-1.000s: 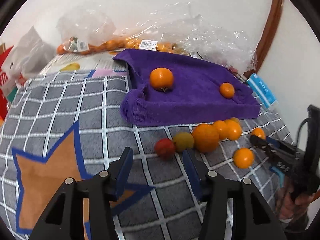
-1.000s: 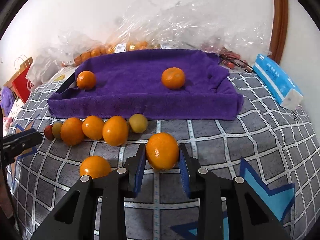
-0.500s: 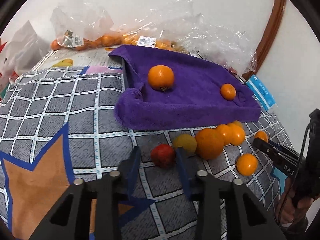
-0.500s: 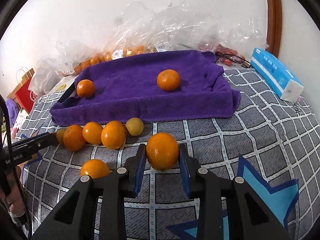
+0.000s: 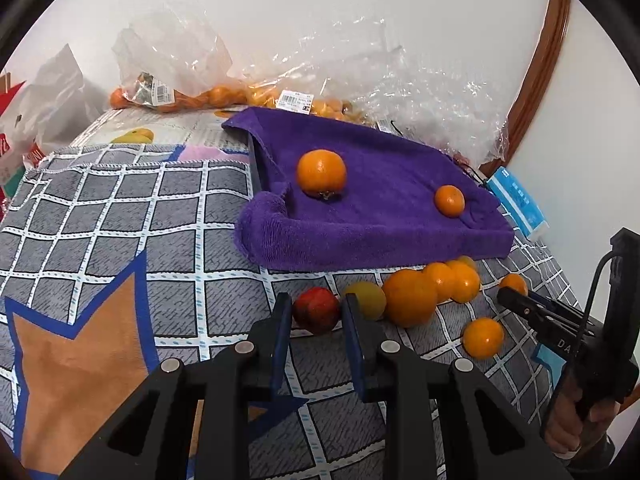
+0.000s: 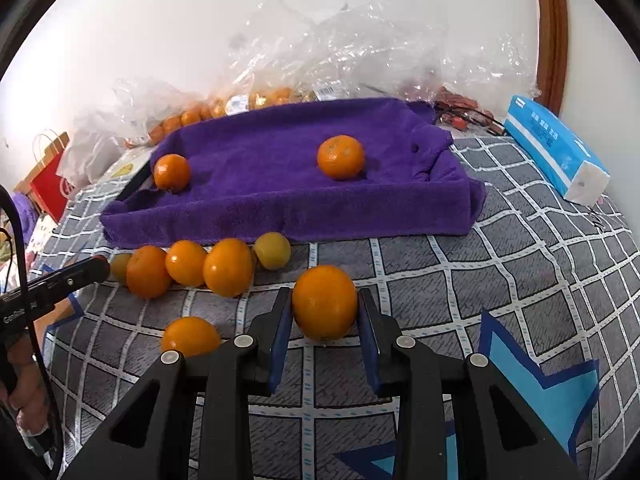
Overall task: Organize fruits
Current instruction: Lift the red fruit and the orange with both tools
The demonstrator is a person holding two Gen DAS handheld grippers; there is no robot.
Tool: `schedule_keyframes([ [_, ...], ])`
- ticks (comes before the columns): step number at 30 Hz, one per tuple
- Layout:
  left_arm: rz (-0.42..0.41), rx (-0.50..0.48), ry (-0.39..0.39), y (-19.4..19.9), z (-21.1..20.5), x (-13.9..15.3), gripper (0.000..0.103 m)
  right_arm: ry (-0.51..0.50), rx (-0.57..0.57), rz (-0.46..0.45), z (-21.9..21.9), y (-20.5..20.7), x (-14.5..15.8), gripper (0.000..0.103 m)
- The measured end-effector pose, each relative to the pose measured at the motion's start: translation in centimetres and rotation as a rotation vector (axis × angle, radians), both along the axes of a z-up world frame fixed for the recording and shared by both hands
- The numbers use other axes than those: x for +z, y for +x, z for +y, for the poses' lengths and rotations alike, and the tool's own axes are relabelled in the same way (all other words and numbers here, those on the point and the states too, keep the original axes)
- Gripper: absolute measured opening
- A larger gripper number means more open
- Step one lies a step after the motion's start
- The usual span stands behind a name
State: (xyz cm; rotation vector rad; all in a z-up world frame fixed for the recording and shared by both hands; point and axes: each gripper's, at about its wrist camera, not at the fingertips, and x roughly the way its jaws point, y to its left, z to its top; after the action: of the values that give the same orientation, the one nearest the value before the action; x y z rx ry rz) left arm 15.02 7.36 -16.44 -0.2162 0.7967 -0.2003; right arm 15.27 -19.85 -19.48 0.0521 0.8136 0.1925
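Right gripper (image 6: pixel 325 312) has its blue pads pressed against an orange (image 6: pixel 324 302), held at its widest girth: firm, round, liable to roll. Left gripper (image 5: pixel 313 316) brackets the small red fruit (image 5: pixel 316 309), narrowly parted, contact unclear; likely softer, so squeeze gently. Purple towel tray (image 6: pixel 360 212) waits beyond.

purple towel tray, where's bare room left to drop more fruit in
Open: the middle of the purple towel tray, between the left orange and the right orange, plus its front strip. Crowded: the fruit row along the tray's front wall.
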Motion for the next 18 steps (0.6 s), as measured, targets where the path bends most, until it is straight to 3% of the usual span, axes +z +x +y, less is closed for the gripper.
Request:
schedule_keyframes([
  [18,-0.091,0.031,-0.001,-1.2,0.2,1.1,0.024,0.03,-0.01,-0.017,-0.3,-0.3,0.4,0.032],
])
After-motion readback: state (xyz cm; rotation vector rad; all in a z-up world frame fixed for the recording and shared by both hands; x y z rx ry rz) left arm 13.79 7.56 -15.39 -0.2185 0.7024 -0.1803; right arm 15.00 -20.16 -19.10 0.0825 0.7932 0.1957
